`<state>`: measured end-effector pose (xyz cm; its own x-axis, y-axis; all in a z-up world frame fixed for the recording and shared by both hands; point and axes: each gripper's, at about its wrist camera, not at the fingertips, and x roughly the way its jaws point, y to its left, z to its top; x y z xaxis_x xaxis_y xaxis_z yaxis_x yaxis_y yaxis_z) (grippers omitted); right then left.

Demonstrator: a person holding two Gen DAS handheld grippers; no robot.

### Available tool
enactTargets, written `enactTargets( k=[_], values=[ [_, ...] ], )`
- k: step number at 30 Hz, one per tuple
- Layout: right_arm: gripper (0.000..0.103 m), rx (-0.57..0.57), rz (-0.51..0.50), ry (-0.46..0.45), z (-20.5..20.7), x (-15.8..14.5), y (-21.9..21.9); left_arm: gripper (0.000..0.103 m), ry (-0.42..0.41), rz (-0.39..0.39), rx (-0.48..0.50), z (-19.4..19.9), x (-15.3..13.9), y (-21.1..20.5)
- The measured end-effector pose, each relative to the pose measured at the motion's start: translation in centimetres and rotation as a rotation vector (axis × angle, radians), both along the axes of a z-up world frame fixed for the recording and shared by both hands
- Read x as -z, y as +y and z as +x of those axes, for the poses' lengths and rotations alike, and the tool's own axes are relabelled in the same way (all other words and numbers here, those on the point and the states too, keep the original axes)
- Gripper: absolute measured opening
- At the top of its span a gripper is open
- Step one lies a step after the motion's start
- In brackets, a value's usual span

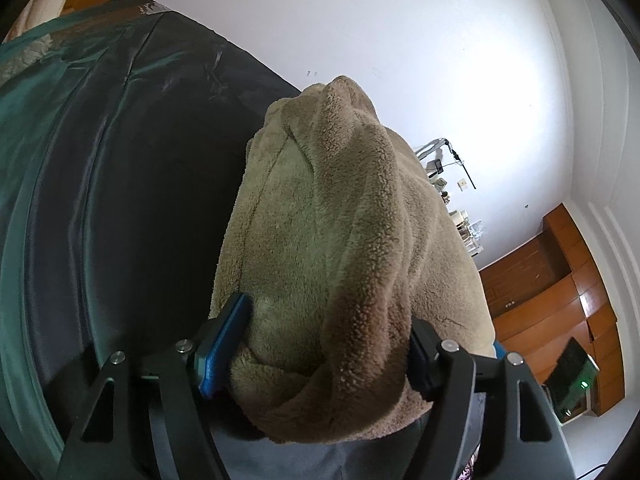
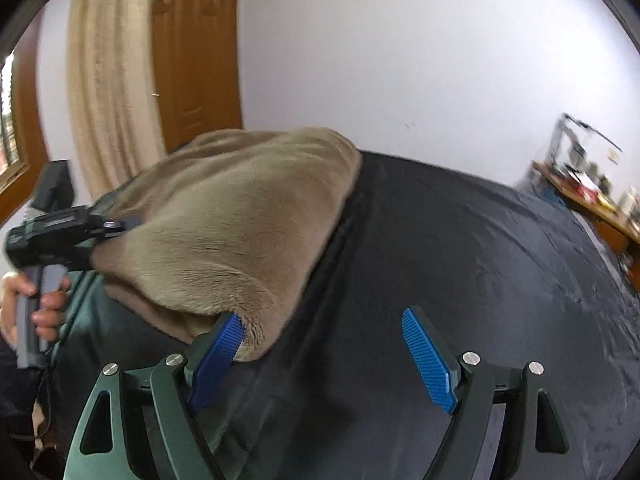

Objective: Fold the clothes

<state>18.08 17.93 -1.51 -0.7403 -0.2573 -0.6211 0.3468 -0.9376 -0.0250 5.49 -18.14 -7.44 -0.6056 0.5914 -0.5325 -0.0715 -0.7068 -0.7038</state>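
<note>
A tan fleece garment (image 1: 340,200) lies bunched on a bed with a dark sheet (image 1: 120,200). My left gripper (image 1: 328,312) is shut on a thick fold of it, and the fabric fills the space between the blue pads. In the right wrist view the same garment (image 2: 232,216) stretches from the left gripper's body (image 2: 72,228), held by a hand (image 2: 44,304), down onto the sheet (image 2: 440,260). My right gripper (image 2: 320,318) stands open just above the sheet. Its left pad (image 2: 220,344) touches the garment's near corner, and nothing is between the fingers.
A green cover (image 1: 24,120) runs along the bed's side. A cluttered desk (image 2: 588,196) stands beyond the bed at the right. Wooden cabinets (image 1: 560,300), a cream curtain (image 2: 108,80) and a wooden door (image 2: 196,48) line the white walls.
</note>
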Motion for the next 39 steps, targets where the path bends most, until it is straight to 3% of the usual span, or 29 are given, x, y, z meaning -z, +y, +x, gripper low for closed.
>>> enactTargets(
  k=[4, 9, 19, 23, 29, 32, 35, 39],
  values=[
    [0.082, -0.117, -0.062, 0.129, 1.9, -3.3, -1.4, 0.075, 0.000, -0.002, -0.001, 0.0, 0.2, 0.1],
    [0.082, -0.116, -0.040, 0.220, 0.9, -4.8, -5.0, 0.075, -0.005, 0.008, 0.002, -0.2, 0.3, -0.1],
    [0.084, -0.136, 0.119, 0.118, -2.6, 0.4, -11.6, 0.080, -0.035, 0.050, 0.022, -0.5, 0.0, -1.8],
    [0.085, -0.158, 0.154, 0.062, -3.3, 2.0, -12.5, 0.082, -0.040, 0.008, 0.008, -0.6, -1.2, -2.3],
    [0.085, -0.150, 0.097, 0.032, -3.4, 2.5, -11.7, 0.086, 0.020, -0.085, -0.066, -1.5, -4.9, -3.5],
    [0.085, -0.146, 0.069, 0.017, -3.4, 2.7, -11.2, 0.086, 0.035, -0.081, -0.078, -3.0, -6.7, -3.7],
    [0.085, -0.142, 0.053, 0.018, -3.4, 3.0, -11.3, 0.087, 0.052, -0.089, -0.037, -4.3, -8.1, -2.1],
    [0.085, -0.147, 0.042, 0.024, -3.4, 3.0, -11.5, 0.088, 0.014, -0.181, 0.016, -6.6, -7.6, 0.8]
  ],
)
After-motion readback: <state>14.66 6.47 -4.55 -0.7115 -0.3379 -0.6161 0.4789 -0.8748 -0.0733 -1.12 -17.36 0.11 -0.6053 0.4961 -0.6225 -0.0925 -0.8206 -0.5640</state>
